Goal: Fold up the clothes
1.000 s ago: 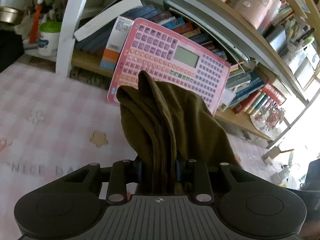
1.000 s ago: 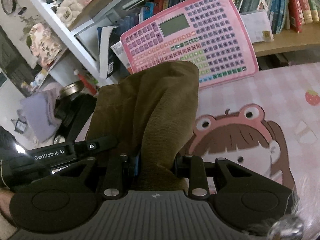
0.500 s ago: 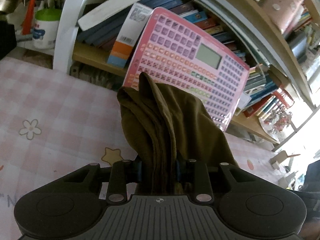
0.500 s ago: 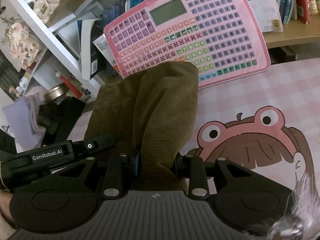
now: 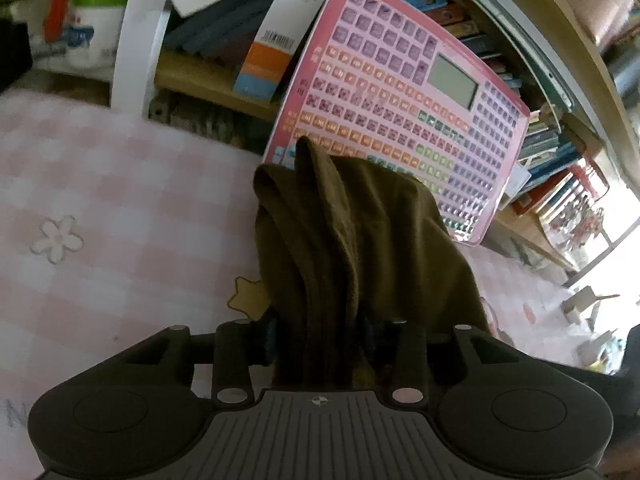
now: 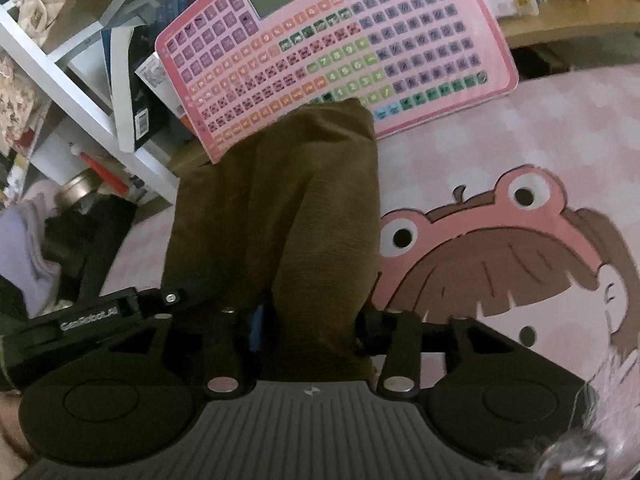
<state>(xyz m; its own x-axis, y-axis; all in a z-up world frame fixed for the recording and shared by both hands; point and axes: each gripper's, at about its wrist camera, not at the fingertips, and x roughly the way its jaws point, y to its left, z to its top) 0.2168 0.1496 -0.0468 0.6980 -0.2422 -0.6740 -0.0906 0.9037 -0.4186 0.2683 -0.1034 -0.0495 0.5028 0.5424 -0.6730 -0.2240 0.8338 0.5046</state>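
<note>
An olive-brown garment is bunched in my left gripper, which is shut on its folds and holds it above the pink checked mat. The same garment fills my right gripper, also shut on it, cloth draping forward over the fingers. In the right wrist view the left gripper's black body sits close on the left. The fingertips of both grippers are hidden by cloth.
A pink toy keyboard tablet leans against a crowded bookshelf just beyond the garment, also in the right wrist view. A cartoon frog-hat girl print covers the mat at right. A white shelf post stands at left.
Both grippers have moved forward and lower toward the mat with the garment; the pink tablet and shelf look nearer. The grips have not changed.
</note>
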